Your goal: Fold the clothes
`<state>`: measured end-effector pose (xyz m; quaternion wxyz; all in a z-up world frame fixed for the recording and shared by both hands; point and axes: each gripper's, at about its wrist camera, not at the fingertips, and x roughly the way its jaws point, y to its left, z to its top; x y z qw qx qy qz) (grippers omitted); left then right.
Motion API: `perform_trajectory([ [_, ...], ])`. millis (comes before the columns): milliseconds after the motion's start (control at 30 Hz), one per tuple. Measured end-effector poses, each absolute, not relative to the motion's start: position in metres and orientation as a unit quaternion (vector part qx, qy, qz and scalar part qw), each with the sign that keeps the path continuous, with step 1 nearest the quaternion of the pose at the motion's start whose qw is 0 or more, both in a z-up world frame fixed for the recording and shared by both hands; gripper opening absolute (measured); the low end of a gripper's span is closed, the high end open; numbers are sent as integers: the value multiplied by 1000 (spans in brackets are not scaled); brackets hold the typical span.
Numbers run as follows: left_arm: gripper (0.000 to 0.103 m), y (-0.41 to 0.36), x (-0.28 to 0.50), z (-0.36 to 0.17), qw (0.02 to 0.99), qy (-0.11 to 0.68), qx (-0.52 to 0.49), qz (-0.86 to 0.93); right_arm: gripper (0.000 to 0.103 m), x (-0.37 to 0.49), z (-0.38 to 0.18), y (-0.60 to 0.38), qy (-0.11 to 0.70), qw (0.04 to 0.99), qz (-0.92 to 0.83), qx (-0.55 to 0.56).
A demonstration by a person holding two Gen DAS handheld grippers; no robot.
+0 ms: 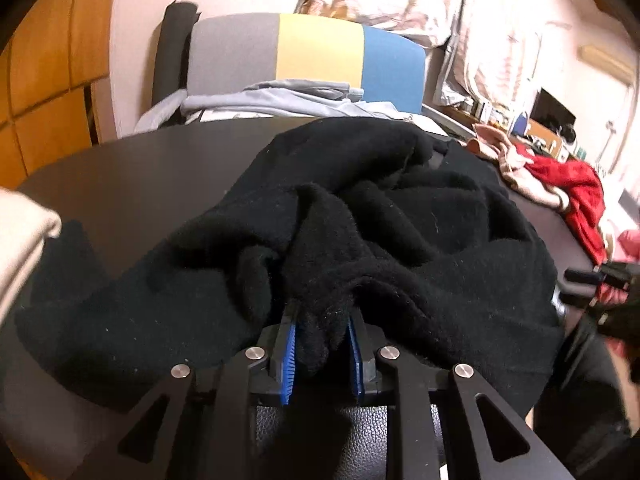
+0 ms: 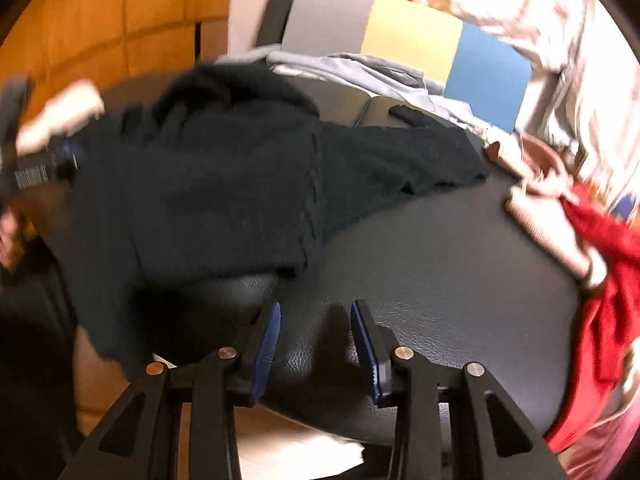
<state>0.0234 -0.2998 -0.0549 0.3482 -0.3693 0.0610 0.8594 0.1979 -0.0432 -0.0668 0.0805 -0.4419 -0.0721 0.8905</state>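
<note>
A dark round leather-topped table point(image 2: 440, 248) carries the black fleece garment point(image 1: 360, 220), crumpled across its middle. At the table's right rim lies a red knitted cloth point(image 2: 608, 280). The left gripper point(image 1: 320, 344) pinches a fold of the fleece; the right gripper point(image 2: 316, 340) hovers over bare tabletop, jaws apart, holding nothing.

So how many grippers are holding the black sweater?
1. The left hand-held gripper pinches the black sweater; the right hand-held gripper is open above the bare table.
</note>
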Motion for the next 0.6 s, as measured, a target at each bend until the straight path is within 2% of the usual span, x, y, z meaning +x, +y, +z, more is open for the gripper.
perform_trajectory([
  [133,30,-302,19,-56,344,53,-379,858,37,185,-75,-62,-129,83,900,-407],
  [467,32,-282,38,-53,333,163,-334,867,37,175,-87,-84,-288,86,893,-334],
  [600,33,-282,31,-49,356,171,-341,853,37,179,-86,-91,-337,73,886,-309],
])
